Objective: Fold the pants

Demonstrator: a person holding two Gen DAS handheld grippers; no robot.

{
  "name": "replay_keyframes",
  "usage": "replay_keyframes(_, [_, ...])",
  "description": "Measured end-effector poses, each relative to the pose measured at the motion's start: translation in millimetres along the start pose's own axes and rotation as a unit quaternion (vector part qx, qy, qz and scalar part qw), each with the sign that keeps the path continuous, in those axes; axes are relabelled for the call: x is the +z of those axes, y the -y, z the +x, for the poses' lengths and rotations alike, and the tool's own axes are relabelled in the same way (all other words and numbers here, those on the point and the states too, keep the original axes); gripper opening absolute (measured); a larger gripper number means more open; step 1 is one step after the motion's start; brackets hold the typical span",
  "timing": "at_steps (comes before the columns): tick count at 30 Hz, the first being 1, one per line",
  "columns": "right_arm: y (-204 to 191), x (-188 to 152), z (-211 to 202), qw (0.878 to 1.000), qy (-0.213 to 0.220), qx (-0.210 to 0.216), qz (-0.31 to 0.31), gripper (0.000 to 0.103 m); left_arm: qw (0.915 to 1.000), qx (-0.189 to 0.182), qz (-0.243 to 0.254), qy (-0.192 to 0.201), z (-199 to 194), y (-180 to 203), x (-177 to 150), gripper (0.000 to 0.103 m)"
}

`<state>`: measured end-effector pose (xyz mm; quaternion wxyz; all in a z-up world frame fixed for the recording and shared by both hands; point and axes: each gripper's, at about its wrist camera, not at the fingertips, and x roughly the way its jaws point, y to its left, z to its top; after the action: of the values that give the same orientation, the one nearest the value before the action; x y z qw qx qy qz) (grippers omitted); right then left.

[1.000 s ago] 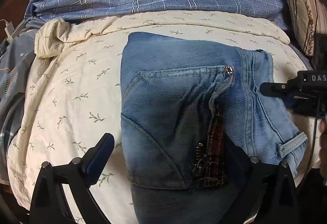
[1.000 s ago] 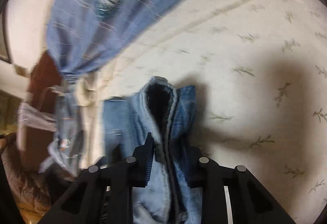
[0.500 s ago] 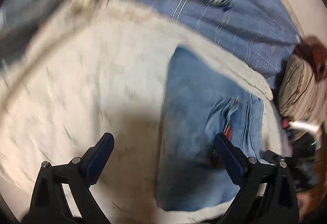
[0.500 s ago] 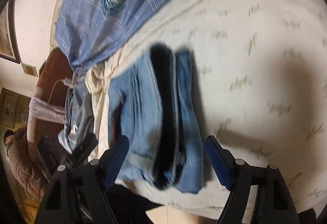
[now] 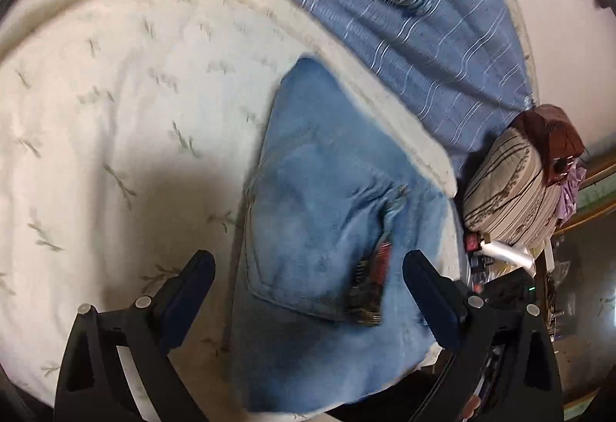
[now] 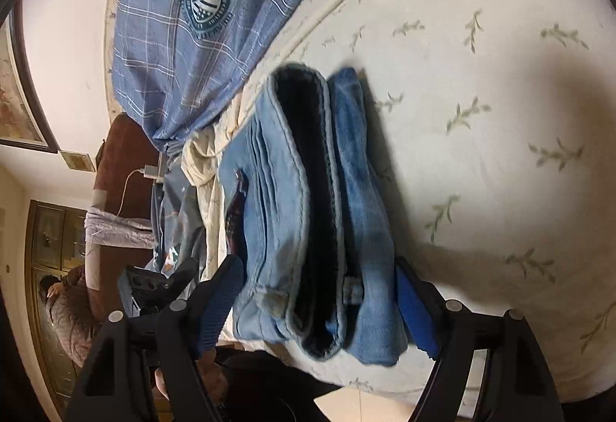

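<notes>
The folded blue jeans lie flat on the cream leaf-print bedspread, back pocket and a red plaid lining showing. My left gripper hangs open above their near part, fingers wide, touching nothing. In the right wrist view the same jeans are seen end-on as a stacked bundle with the waistband opening facing the camera. My right gripper is open, its blue-padded fingers standing on either side of the bundle's near end, not pressing it.
A blue plaid cover with a round crest lies across the far side of the bed. A striped pillow and clutter sit past the bed's right edge. A dark headboard and a wooden cabinet stand beyond.
My right gripper let go of the jeans' edge, opened wide and drew back. The left gripper rolled and shifted, so the jeans now lie slanted in its view.
</notes>
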<state>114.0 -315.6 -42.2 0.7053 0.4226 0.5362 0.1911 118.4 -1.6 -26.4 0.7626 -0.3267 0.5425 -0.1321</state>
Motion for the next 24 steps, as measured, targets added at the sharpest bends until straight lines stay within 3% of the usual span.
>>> replay_keyframes(3, [-18,2,-22,0.991,0.090,-0.088,-0.044,0.081,0.9994,0.001,0.030,0.018,1,-1,-9,0.097])
replay_keyframes(5, [-43,1,-35,0.983,0.127,-0.101,-0.091,0.081,0.9982,0.016,0.053,0.020,5,7,-11,0.097])
replay_keyframes(9, [-108,11,-18,0.973,0.094,-0.066,-0.200,0.081,0.9938,0.042,0.100,0.025,10,19,-15,0.098])
replay_keyframes(11, [-125,23,0,0.973,0.073,-0.046,-0.214,0.081,0.9928,0.045,0.108,0.026,11,20,-17,0.098])
replay_keyframes(15, [-122,63,47,0.985,0.013,-0.008,-0.173,0.081,0.9926,0.037,0.112,0.028,8,19,-21,0.098])
replay_keyframes(17, [-86,87,80,0.992,-0.015,-0.050,-0.114,0.080,0.9910,0.041,0.125,0.029,6,18,-23,0.098])
replay_keyframes(18, [-64,89,87,0.997,-0.027,-0.038,-0.064,0.079,0.9901,0.043,0.130,0.030,7,19,-25,0.099])
replay_keyframes(20, [-61,87,79,0.998,-0.009,-0.015,-0.052,0.077,0.9890,0.044,0.138,0.030,6,19,-27,0.099])
replay_keyframes(24, [-84,71,51,0.996,0.014,-0.012,-0.086,0.077,0.9897,0.040,0.134,0.030,5,18,-25,0.099])
